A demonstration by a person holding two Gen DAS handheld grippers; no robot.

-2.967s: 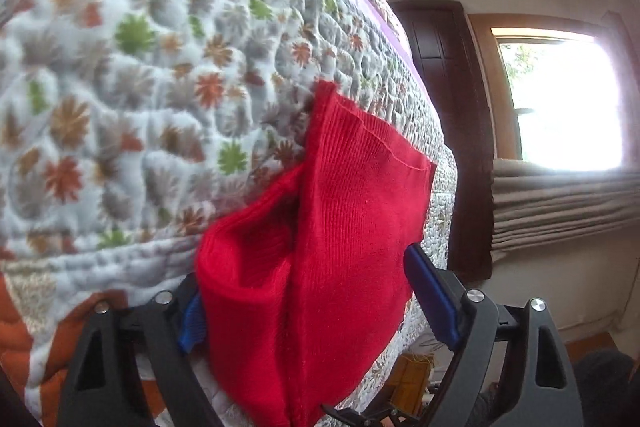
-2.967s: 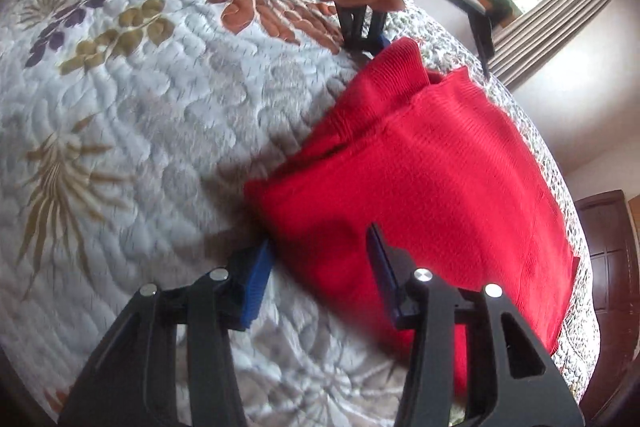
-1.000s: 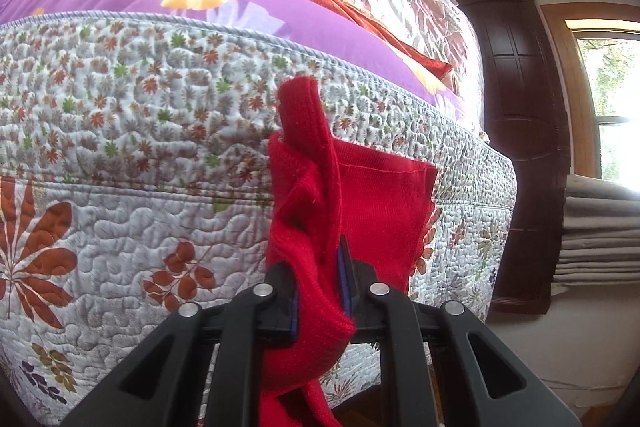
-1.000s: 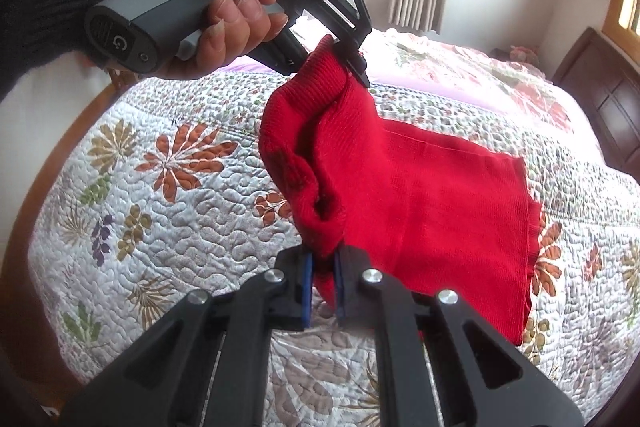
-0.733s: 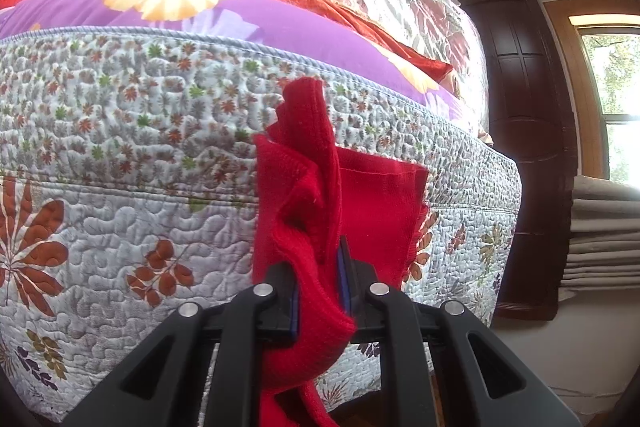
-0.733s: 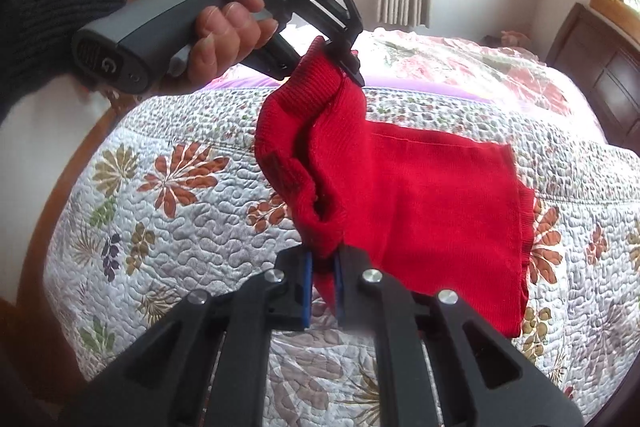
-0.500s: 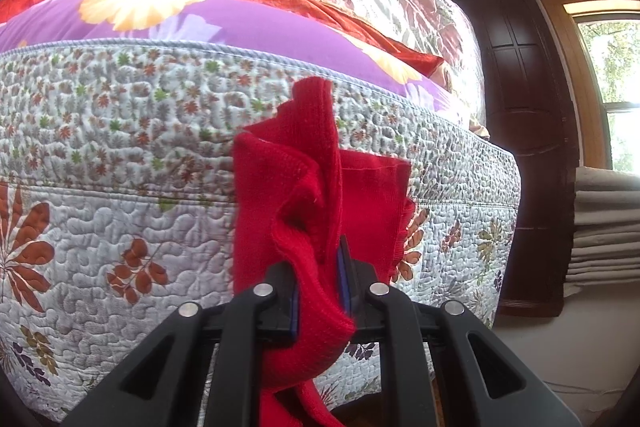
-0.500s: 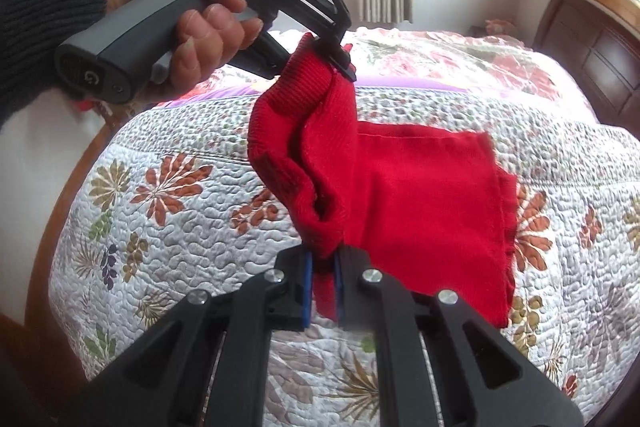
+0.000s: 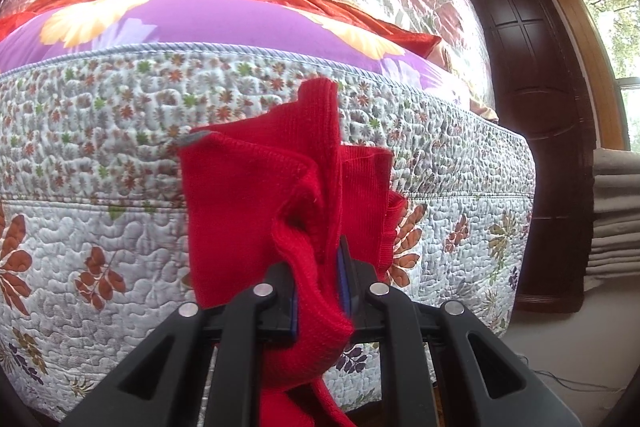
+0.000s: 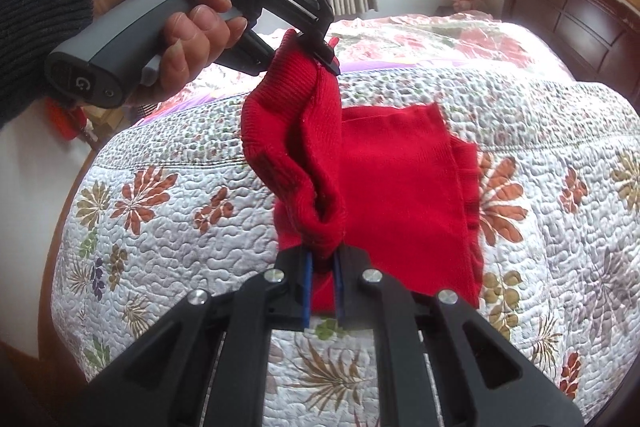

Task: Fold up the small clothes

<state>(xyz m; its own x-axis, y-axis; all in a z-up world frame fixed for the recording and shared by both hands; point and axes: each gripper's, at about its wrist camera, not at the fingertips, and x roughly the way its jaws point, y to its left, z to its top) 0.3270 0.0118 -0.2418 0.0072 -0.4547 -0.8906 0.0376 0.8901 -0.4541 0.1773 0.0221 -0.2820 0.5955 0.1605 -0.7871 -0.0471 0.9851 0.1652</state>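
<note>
Left gripper (image 9: 320, 287) is pressed together on a bunched edge of the red garment (image 9: 256, 211), cloth filling the gap between its blue pads. Right gripper (image 10: 320, 279) likewise pinches a gathered fold at the garment's near edge. In the right wrist view the left gripper is seen above, gripped by a hand (image 10: 176, 27) in a dark knitted sleeve (image 10: 36, 27), clamped on the garment's upper corner. The held edge is lifted clear of the quilt (image 10: 180, 227); the far portion lies flat on the quilt, its frayed hem to the right. Beyond the quilt sit a purple floral cover (image 9: 224, 23) and a dark wooden headboard (image 10: 580, 19)
</note>
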